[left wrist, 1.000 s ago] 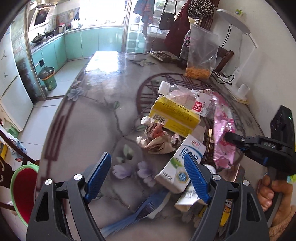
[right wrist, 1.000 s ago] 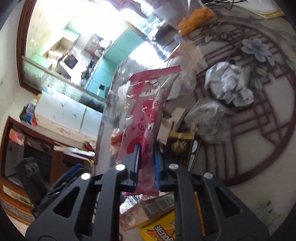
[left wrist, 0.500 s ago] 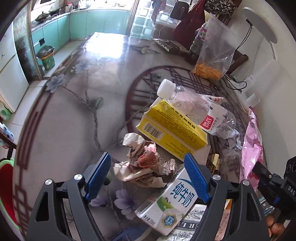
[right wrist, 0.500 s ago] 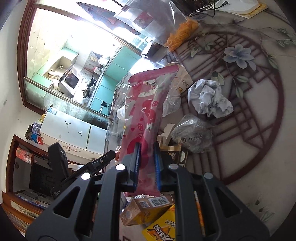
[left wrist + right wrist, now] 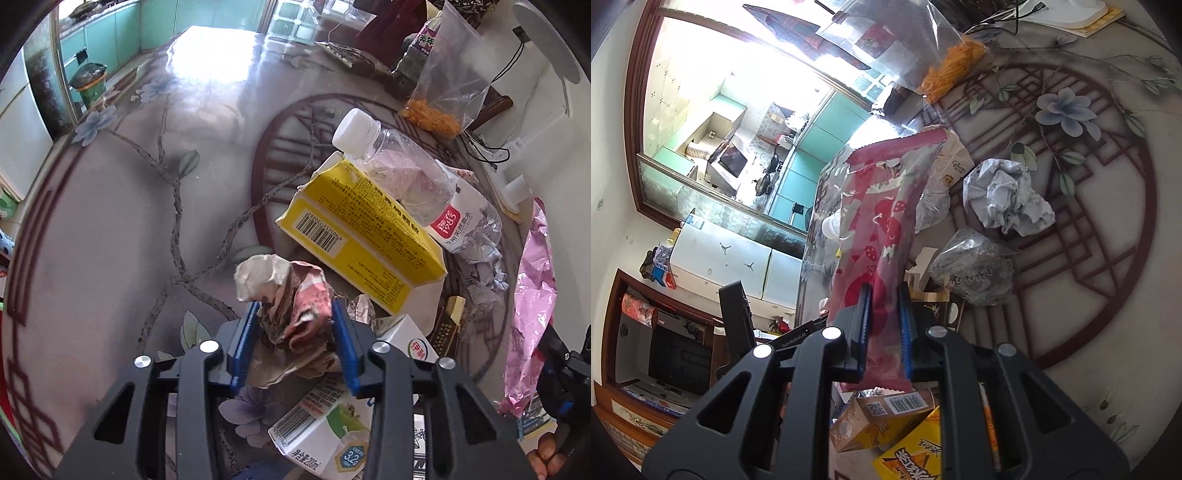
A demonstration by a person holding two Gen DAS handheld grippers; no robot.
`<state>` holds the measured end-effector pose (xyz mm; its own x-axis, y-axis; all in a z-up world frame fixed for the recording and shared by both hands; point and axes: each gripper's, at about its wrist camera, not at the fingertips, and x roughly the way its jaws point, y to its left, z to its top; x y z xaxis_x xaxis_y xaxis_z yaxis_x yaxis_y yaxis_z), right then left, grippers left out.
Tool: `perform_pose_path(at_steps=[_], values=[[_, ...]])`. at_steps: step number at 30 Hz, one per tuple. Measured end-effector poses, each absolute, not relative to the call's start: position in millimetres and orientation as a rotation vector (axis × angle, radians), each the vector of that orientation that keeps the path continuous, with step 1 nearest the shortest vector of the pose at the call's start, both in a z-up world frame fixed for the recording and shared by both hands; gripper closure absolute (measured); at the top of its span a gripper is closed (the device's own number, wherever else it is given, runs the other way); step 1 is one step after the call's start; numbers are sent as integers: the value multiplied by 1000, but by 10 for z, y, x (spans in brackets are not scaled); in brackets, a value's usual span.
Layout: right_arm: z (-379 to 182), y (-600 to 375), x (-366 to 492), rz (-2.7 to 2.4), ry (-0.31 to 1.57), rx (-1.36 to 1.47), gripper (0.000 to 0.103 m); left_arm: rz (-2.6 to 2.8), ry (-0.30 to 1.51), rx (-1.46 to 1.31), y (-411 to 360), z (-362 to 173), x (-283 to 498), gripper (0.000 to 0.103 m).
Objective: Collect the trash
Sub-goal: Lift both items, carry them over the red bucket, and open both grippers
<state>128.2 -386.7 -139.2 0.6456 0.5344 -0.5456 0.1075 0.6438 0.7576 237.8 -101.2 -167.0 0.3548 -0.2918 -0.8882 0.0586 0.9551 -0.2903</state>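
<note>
1. The left tongs (image 5: 295, 343) are closed around a crumpled paper wad (image 5: 291, 314), with both blue pads against its sides; the wad seems to sit low over the bench (image 5: 110, 240), and I cannot tell if it is lifted.
2. The right tongs (image 5: 884, 328) pinch a pink snack wrapper (image 5: 882, 229) by its lower end and hold it up above the bench.
3. So two pieces are in hand, but no piece is seen placed in a bin; I judge the task to be at an early stage.
4. Much trash is left: a yellow box (image 5: 365, 236), a clear bottle (image 5: 406, 177) lying on it, a milk carton (image 5: 328, 439), a grey paper ball (image 5: 1008, 199) and a crumpled clear bag (image 5: 971, 269).
5. The bench is glossy, with painted flowers and a dark red lattice circle.
6. Beyond it is a kitchen with green cabinets (image 5: 110, 33), and a green bin (image 5: 88, 83) stands on the floor, well apart from the trash.
</note>
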Motion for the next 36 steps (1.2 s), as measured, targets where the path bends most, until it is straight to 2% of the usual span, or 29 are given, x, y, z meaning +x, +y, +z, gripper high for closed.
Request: perform_pose_path(at_steps=[3,5,23,25,26,28,30,33,36], values=[[-1386,-3855,1288,280,857,847,88,-232,1162,-213,-999,-1635,2346,85],[-1370,-3844,1289,277,855,834,88,-236,1145,-202,-985,-1598,2317,87],[-1408,-3824,1309,279,878,833,88,-274,992,-215,-693,-1047,2007,88],[-1444,-3801,1328,289,900,840,85,-277,989,-226,-682,-1022,1995,88],[-1455,-3797,1337,286,905,843,81,-278,986,-230,-680,-1010,1991,88],[-1478,-3823,1344,272,903,858,59,-280,978,-228,-688,-990,1975,88],[-1488,-3857,1339,257,896,866,58,-281,972,-214,-709,-974,1958,88],[-1531,-3868,1355,247,905,878,44,-287,971,-202,-729,-963,1944,88],[-1599,-3815,1395,236,930,857,38,-295,974,-214,-735,-961,1932,88]])
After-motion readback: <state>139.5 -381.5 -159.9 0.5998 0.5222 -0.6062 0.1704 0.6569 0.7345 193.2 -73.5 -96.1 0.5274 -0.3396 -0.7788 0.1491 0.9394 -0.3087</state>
